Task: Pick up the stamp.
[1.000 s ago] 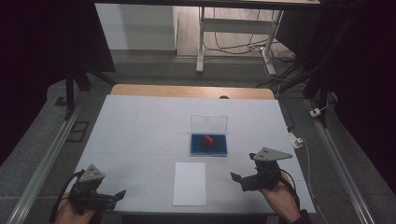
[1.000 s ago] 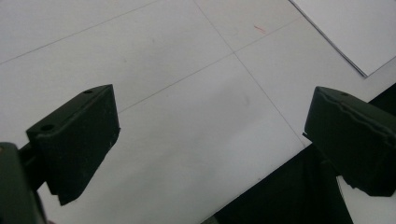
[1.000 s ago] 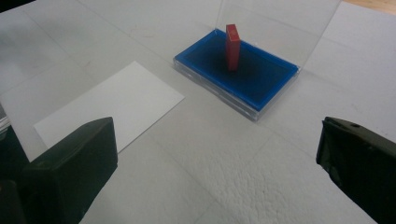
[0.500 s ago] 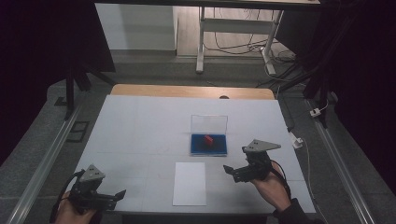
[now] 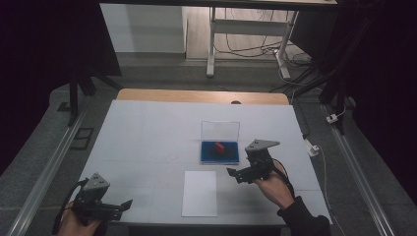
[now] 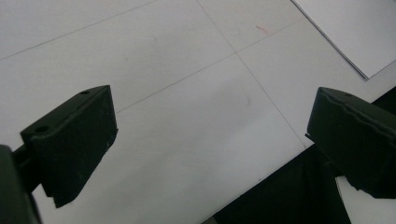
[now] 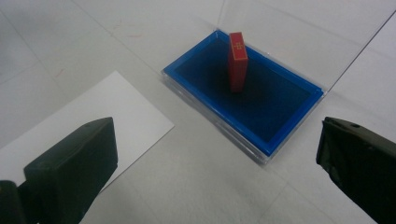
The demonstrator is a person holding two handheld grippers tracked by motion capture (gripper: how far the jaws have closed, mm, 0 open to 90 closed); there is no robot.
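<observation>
Right gripper hangs with jaws spread wide and empty, near the blue tray; the red block stands upright on the tray floor, in front of the raised clear lid; left gripper is likewise wide and empty at the table's near edge; risk: an off-centre approach may topple the block or strike the lid, shifting the tray toward the white sheet

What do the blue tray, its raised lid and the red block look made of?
Blue tray: dark matte lining, perhaps an ink pad or felt, in a glossy blue plastic rim. Raised lid: clear hard plastic; the table shows through it. Red block: smooth, rigid, with a gold mark on top, probably plastic or lacquered wood.
</observation>
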